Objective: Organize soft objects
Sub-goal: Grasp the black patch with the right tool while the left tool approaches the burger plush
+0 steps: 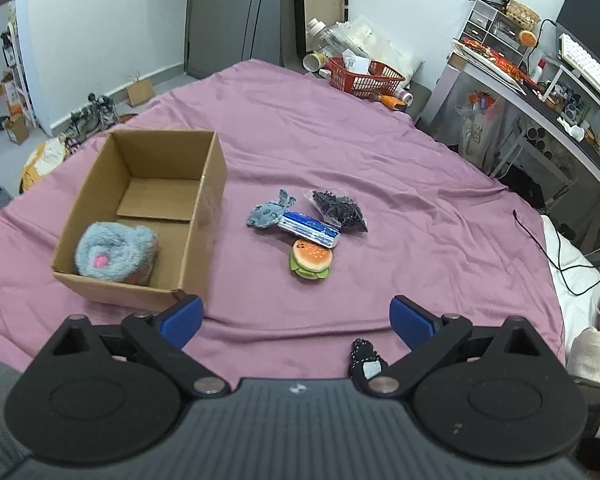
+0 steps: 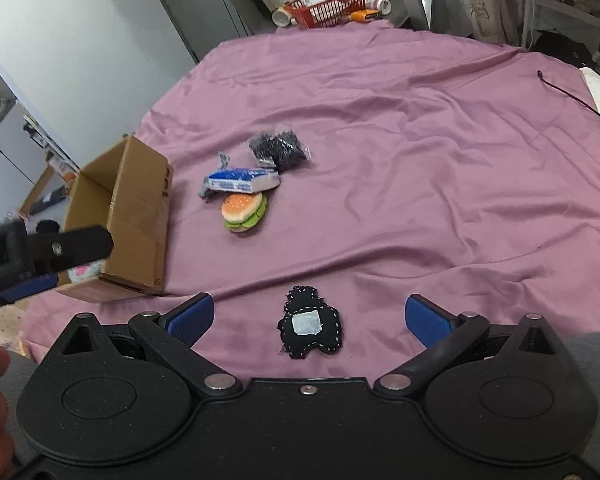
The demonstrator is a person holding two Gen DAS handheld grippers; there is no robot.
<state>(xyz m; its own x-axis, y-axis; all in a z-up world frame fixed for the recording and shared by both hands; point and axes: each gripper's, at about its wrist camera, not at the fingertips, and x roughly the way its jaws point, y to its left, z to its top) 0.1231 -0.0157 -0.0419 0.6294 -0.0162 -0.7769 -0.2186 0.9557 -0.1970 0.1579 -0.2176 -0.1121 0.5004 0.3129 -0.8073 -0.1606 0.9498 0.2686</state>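
Right wrist view: your right hand-held gripper [image 2: 308, 316] is spread wide & empty, straddling 1 black felt toy [image 2: 310, 328] on the bed [image 2: 420, 160]. Left hand-held gripper [image 1: 296, 320] also wide. Risk: pinching sheet w/ toy. Beyond: 1 burger plush [image 2: 244, 210], 1 box [image 1: 140, 216] w/ 1 grey plush [image 1: 114, 252].

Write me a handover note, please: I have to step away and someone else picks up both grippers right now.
Left gripper: open, empty, near the cardboard box.
Right gripper: open, empty, over the black felt figure.
Done: fluffy grey plush lies in the box.
Left on the purple sheet: grey fish plush, burger plush, black felt figure.
Also there: a blue-white pack resting on the fish and burger, and a bag of black bits; whether they count as soft is unclear.
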